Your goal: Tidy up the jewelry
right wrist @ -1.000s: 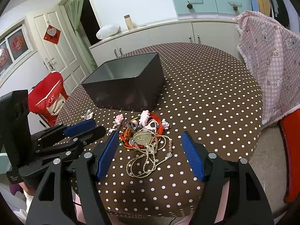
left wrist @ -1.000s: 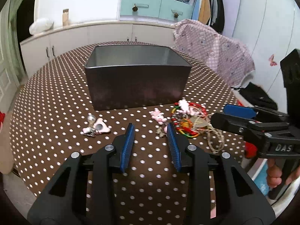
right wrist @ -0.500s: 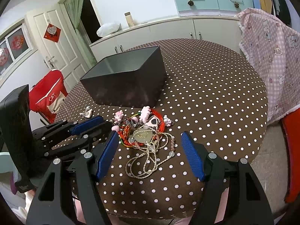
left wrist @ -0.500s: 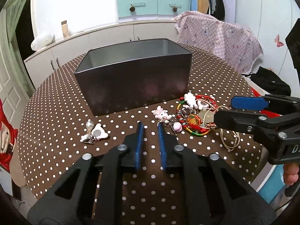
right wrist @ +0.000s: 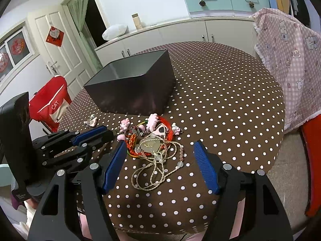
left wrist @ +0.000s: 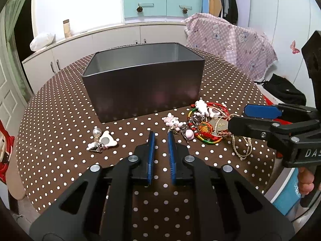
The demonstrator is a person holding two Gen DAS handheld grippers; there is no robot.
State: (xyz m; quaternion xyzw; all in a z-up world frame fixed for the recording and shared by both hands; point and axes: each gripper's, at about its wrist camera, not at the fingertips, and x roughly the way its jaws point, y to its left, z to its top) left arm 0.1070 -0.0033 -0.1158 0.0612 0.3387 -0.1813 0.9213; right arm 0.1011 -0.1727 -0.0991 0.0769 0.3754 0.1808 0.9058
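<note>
A dark metal box (left wrist: 140, 88) stands open on the polka-dot table (left wrist: 60, 120); it also shows in the right wrist view (right wrist: 132, 88). A tangle of jewelry (right wrist: 152, 140) with red cord bracelets, pink charms and a beige cord necklace lies in front of it, also in the left wrist view (left wrist: 206, 122). A white and silver charm cluster (left wrist: 102, 141) lies apart to the left. My left gripper (left wrist: 160, 134) is narrowly open and empty, hovering just short of the pink charm (left wrist: 172, 121). My right gripper (right wrist: 158, 146) is wide open, straddling the necklace.
The table edge curves close on the right, with a pink checked cloth (right wrist: 291, 60) over a chair beyond it. A red chair cover (right wrist: 50, 102) stands at the left. White cabinets (left wrist: 110, 38) line the back wall.
My left gripper's jaws narrowed, then stayed a small gap apart, as it moved nearer the box. My right gripper moved forward over the necklace and stayed wide open.
</note>
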